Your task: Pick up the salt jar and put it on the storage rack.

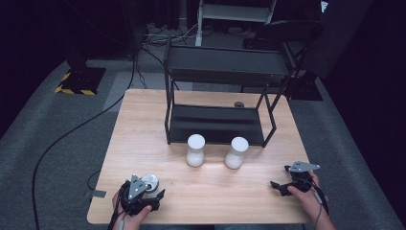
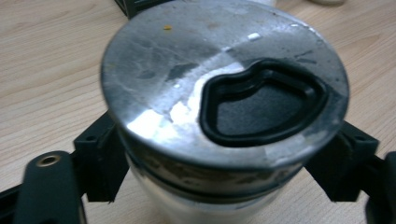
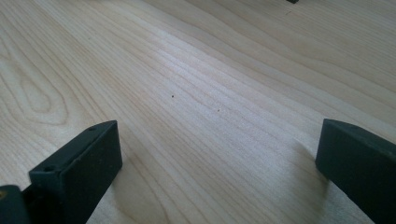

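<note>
A canister with a scuffed steel lid (image 2: 187,70) and a black rubber flap (image 2: 264,109) stands near the table's front left corner (image 1: 151,181). My left gripper (image 1: 153,190) reaches around it, and in the left gripper view its black jaws press on both sides of the body just under the lid (image 2: 224,161). At the front right, my right gripper (image 1: 279,186) rests low over the bare wood. Its jaws stand wide apart with nothing between them (image 3: 219,158). Two white cylinders (image 1: 195,150) (image 1: 236,152) stand upright mid-table.
A black two-tier metal rack (image 1: 220,96) occupies the back half of the wooden table (image 1: 143,124), just behind the white cylinders. A small dark round object (image 1: 238,104) lies behind the rack. Cables run over the grey floor at left.
</note>
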